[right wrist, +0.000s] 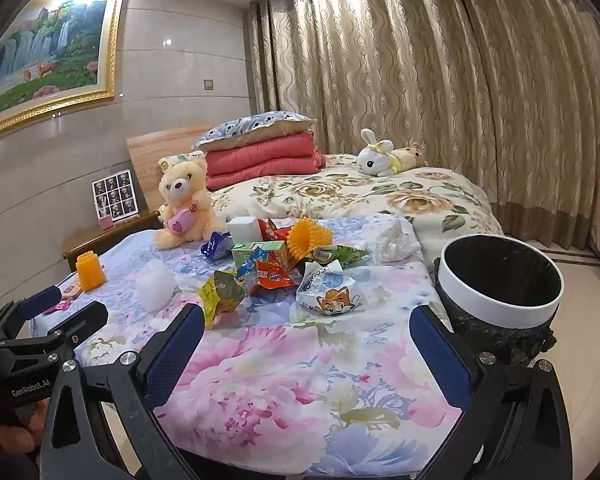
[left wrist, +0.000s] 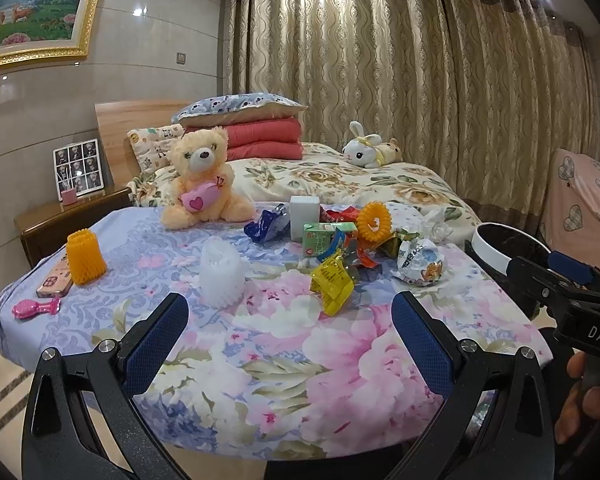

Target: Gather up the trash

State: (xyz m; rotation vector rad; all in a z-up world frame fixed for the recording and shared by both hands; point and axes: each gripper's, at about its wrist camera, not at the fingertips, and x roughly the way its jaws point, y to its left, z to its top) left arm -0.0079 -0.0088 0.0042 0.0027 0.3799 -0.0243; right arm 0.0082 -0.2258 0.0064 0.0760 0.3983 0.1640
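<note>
**tidybot_fan:** Left wrist view first. The left gripper [left wrist: 290, 320] hovers over the near edge of the floral cloth [left wrist: 340, 360], fingers spread wide, nothing between them. The trash pile sits mid-table, and the yellow wrapper [left wrist: 332, 280] is the closest piece, just beyond the fingertips. Its long axis runs roughly away from the camera, slightly tilted to the left, crumpled end toward us. I'd say go for that one first: come down so the fingers straddle the narrow width, not the length. The white foam sleeve [left wrist: 221, 274] stands just to its left, so keep clear of it. The right gripper [left wrist: 556, 280] pokes in from the right edge, near the bin [left wrist: 485, 238].

**couch_mod:** Right wrist view agrees. The right gripper [right wrist: 306, 340] is spread open too and empty, hanging over the cloth. The cat-print bag [right wrist: 327, 289] lies flat just ahead of it, wide side facing us, no clear long axis I can call. The black-lined bin stands at the table's right corner, mouth up, just beside the right finger. Short trip, I'd guess. The teddy bear [right wrist: 182, 204] and the orange spiky toys don't look like trash, so leave them.
</note>
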